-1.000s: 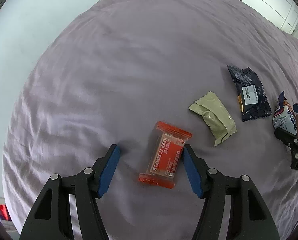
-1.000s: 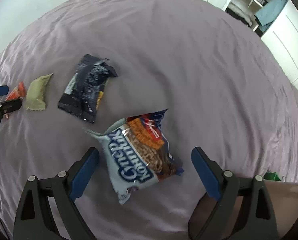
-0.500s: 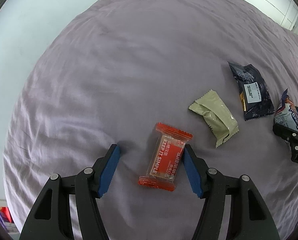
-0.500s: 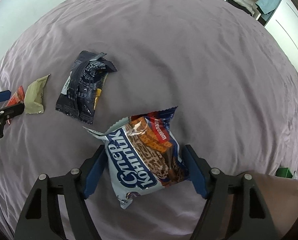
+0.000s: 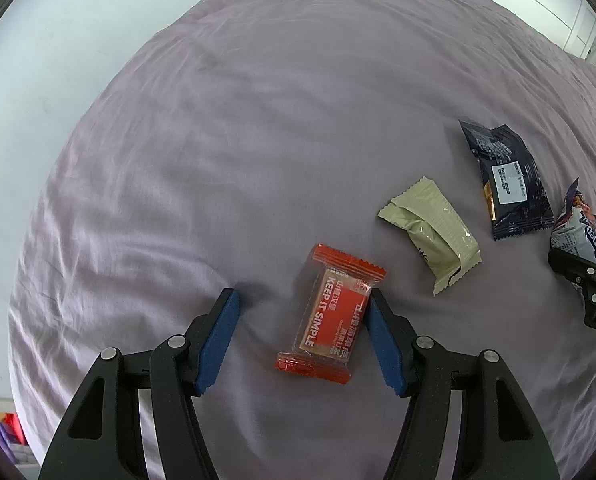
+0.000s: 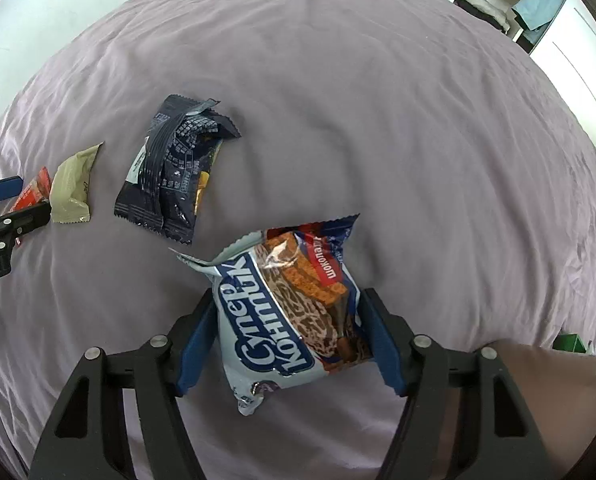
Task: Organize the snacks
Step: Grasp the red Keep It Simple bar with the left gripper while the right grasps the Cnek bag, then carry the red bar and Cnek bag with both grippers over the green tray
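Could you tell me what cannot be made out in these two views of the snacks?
- Red packet, right wrist view: mostly hidden behind the left tongs.
- Blue-and-white biscuit bag, left wrist view: cut off by the edge and the right tongs.
- Dark packet: label print too small.
- Green object: mostly hidden.

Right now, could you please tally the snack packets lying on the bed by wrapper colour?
Red wrapper: 1
Olive-green wrapper: 1
Dark navy wrapper: 1
Light blue and white wrapper: 1
Total: 4 packets on the purple bedsheet.
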Demonstrator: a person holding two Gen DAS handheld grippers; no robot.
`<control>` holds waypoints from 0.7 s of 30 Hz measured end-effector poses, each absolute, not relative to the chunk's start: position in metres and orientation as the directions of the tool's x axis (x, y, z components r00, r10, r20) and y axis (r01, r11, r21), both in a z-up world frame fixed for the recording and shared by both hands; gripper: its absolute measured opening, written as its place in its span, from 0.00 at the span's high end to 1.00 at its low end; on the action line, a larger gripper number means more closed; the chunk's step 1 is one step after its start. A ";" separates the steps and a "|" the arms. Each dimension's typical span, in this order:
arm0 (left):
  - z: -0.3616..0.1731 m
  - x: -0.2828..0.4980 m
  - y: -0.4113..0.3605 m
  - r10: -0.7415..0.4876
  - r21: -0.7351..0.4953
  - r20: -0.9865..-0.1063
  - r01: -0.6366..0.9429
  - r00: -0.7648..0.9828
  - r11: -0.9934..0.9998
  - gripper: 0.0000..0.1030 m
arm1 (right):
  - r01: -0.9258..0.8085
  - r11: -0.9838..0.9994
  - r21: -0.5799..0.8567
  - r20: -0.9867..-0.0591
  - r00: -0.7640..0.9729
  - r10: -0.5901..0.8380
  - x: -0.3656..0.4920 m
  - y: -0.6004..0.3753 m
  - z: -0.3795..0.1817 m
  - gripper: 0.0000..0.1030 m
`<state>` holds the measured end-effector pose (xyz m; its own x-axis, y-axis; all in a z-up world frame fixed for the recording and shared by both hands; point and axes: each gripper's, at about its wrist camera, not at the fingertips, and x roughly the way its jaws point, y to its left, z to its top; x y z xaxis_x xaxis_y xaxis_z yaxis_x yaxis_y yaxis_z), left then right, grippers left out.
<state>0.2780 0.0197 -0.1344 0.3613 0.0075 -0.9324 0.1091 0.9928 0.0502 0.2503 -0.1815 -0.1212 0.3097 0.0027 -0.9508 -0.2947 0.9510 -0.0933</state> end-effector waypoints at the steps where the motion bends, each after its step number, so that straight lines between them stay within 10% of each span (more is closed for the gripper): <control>1: -0.134 0.278 0.020 0.008 0.050 -0.932 0.108 0.361 0.993 0.43 | -0.293 0.951 -0.094 -0.951 0.309 0.001 0.249 -0.180 -0.121 0.60; 14: -0.137 0.274 0.024 -0.005 0.036 -0.932 0.107 0.362 0.994 0.45 | -0.289 0.951 -0.112 -0.950 0.312 -0.017 0.243 -0.173 -0.120 0.68; 21: -0.135 0.282 0.035 -0.038 -0.009 -0.937 0.087 0.346 0.996 0.79 | -0.287 0.952 -0.103 -0.953 0.302 -0.012 0.241 -0.173 -0.113 0.71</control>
<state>0.2816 0.0347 -0.1350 0.3465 -0.0383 -0.9373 0.0867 0.9962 -0.0086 0.2408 -0.1729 -0.1126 0.3021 -0.0120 -0.9532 -0.2868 0.9525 -0.1029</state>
